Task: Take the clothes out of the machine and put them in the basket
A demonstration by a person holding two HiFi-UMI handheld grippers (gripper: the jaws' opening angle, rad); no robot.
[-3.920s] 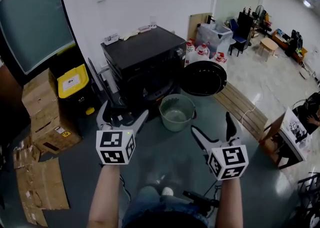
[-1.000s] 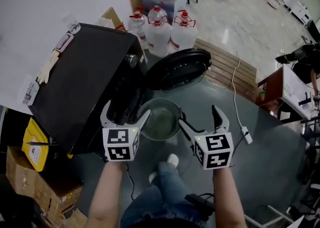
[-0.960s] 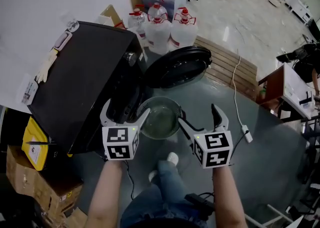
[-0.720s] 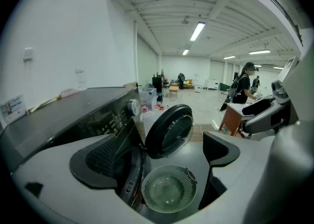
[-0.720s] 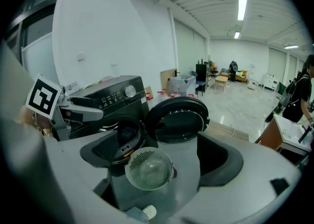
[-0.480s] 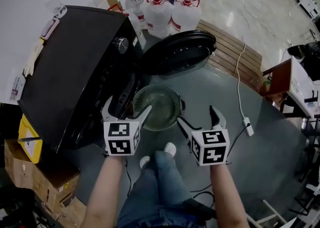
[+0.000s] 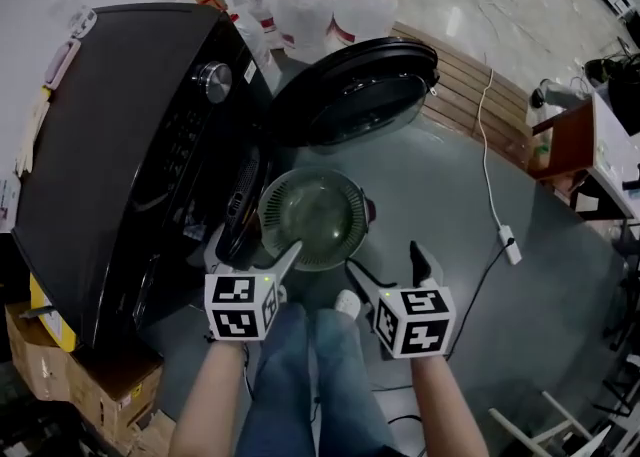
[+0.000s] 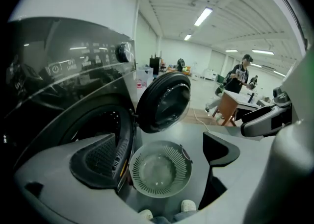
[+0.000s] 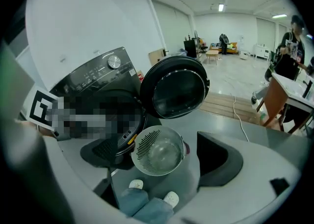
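Basket (image 7: 313,217) by the machine (image 7: 110,135) empty, left gripper (image 7: 256,243) and right gripper (image 7: 383,257) both gaping, nothing held, zero clothes out

The head view is looking steeply down from high above onto the machine (image 7: 110,135), its open door (image 7: 355,95) and the basket (image 7: 318,220). Both gripper views are sitting low and close, facing the machine's front, the right one aiming from slightly farther back; all three are sharing basket and door.
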